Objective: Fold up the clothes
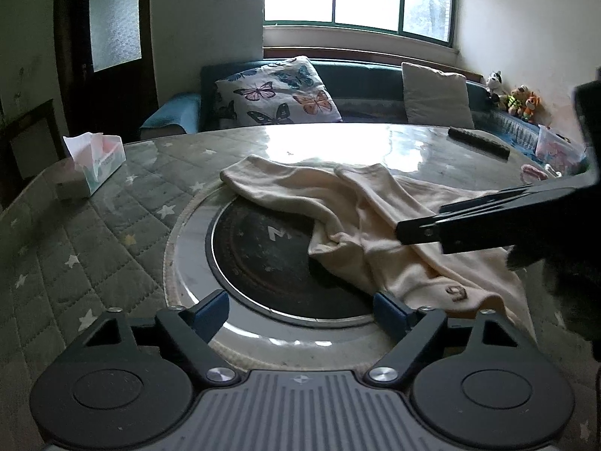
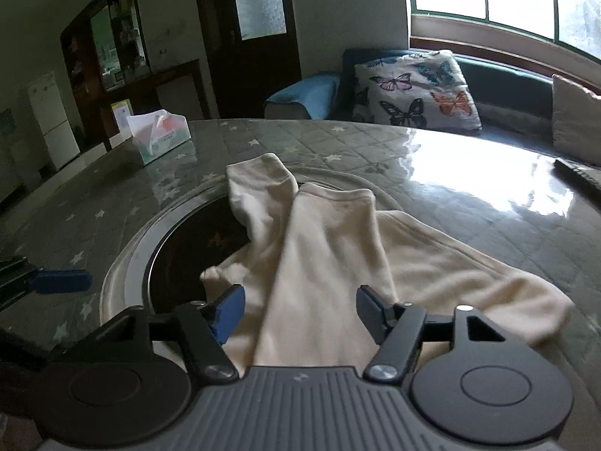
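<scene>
Both of my grippers stand wide open, holding nothing. My left gripper [image 1: 300, 310] hovers over the round black hotplate [image 1: 270, 255] sunk in the table [image 1: 94, 225], its right blue pad [image 1: 388, 306] just at the near edge of the cream garment [image 1: 375, 225]. My right gripper [image 2: 298, 308] sits low over that garment [image 2: 319, 263], cloth passing between its spread fingers without being pinched.

I count one garment, a pair of cream leggings. Its long axis runs from the waist end near my right gripper, away and leftward across the hotplate's rim. Two legs point away from me, their cuffs towards the sofa [image 1: 375, 75], one lying partly over the other.

Farther out I count one tissue box [image 1: 94, 165], one dark remote [image 1: 479, 141], and two cushions: one butterfly cushion [image 1: 278, 92] and one plain cushion [image 1: 435, 94].
</scene>
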Action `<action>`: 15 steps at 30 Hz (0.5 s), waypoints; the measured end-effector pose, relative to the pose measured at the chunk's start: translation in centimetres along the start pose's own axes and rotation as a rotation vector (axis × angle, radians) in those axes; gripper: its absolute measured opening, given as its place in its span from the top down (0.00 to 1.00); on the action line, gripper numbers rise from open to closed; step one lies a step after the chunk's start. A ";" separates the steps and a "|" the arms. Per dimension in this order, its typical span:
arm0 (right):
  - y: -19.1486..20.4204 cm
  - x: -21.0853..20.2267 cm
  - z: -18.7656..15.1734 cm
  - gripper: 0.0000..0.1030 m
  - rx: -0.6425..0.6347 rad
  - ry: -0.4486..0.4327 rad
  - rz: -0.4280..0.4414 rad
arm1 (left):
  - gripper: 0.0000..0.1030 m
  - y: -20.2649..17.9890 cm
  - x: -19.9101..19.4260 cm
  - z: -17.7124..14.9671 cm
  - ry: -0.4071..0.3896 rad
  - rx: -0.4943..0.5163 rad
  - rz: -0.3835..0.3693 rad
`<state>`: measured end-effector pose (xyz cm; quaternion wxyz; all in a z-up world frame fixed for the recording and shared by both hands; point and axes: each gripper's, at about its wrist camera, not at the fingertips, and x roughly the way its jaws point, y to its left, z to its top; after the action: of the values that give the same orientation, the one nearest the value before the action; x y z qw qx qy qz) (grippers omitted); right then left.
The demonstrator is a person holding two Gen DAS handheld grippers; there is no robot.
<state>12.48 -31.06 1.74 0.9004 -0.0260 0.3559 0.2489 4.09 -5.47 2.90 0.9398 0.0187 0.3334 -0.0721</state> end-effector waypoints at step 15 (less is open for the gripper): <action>-2.9 0.1 0.3 0.98 0.064 -0.017 -0.036 | 0.28 -1.2 3.8 4.0 -0.007 0.028 -0.064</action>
<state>14.09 -33.52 1.54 0.9080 -0.0015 0.3556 0.2216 9.32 -7.47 3.66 0.9378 0.0210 0.3295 -0.1070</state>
